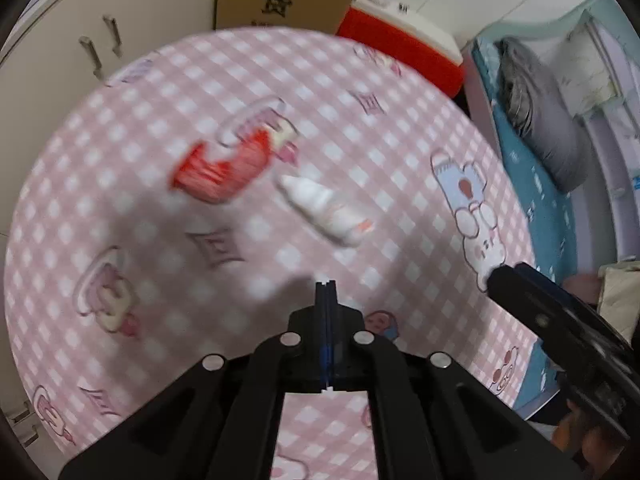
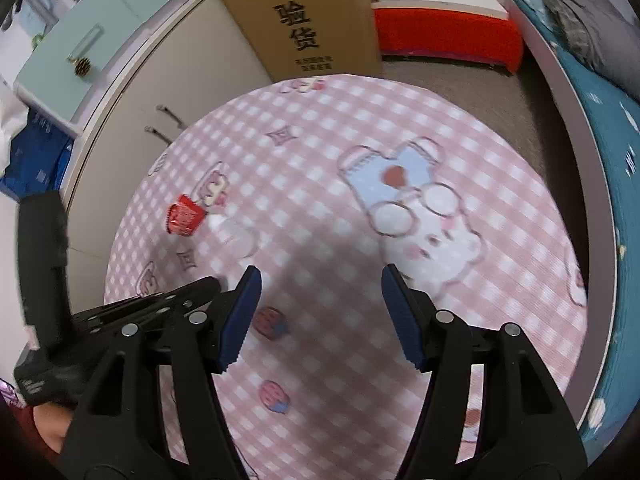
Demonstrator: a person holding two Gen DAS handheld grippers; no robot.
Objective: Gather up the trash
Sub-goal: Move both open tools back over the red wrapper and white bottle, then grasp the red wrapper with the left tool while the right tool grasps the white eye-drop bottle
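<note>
Left wrist view: left gripper (image 1: 326, 282) pressed together above tablecloth (image 1: 120, 184); right gripper (image 2: 320, 276) spread wide.

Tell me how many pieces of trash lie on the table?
2: a red wrapper near the far left, and a white crumpled piece right beside it. Nothing seems hidden.

We see soft, even indoor light with no glare. Both views are smeared by motion blur: the red wrapper (image 1: 218, 168) and white tissue (image 1: 326, 210) look streaked. Grey shadows fall on the pink checked tablecloth (image 2: 328, 128) just ahead of the fingers. Fisheye bending curves every edge, and the corners go black.
</note>
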